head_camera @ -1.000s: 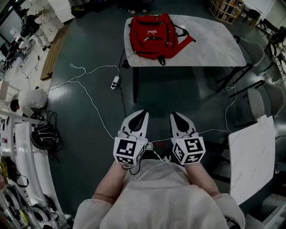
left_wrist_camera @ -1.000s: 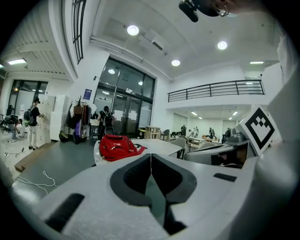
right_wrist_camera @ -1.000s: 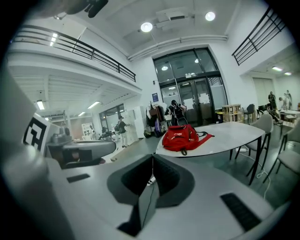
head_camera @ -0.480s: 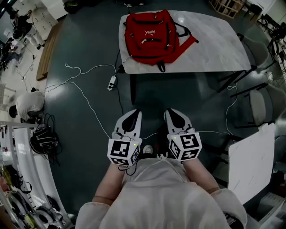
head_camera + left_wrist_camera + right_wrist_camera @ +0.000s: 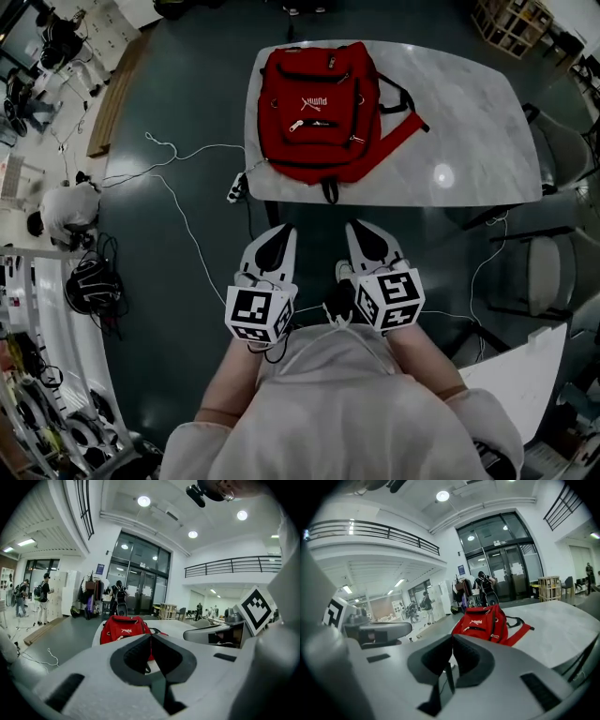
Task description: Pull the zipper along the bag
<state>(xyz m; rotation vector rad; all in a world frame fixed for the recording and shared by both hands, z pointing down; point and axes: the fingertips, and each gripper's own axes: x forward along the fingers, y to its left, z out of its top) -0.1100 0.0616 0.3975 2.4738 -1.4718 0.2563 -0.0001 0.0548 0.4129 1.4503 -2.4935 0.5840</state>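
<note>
Bag [image 5: 319,108], red, lies flat on the left half of the pale tabletop [image 5: 469,122]. Its lower end reaches the near edge, close to the near left corner. A red strap [image 5: 398,141] trails from it toward the middle of the tabletop. On its front, a small white tab [image 5: 298,124] looks like a zipper pull. How far any zipper is drawn is too small to tell.

Both claws hang over the dark floor [image 5: 187,281], close to the person's body and short of the near edge, apart from the bag. The left claw [image 5: 277,232] points toward the near left corner, with its marker cube [image 5: 255,314] behind it. Its own view shows the left claw [image 5: 151,637] with jaws together, tips meeting and nothing between them. The bag [image 5: 125,629] sits beyond them.

The right claw [image 5: 361,231] is just beside the left, with its cube [image 5: 392,300] near the person's chest. Its view shows the right claw [image 5: 452,640] likewise closed on nothing, with the bag [image 5: 483,623] ahead on the tabletop.

White cables [image 5: 178,159] loop across the floor left of the tabletop and run to a power strip [image 5: 237,187] near its left edge. A chair [image 5: 562,150] stands off the right edge.
</note>
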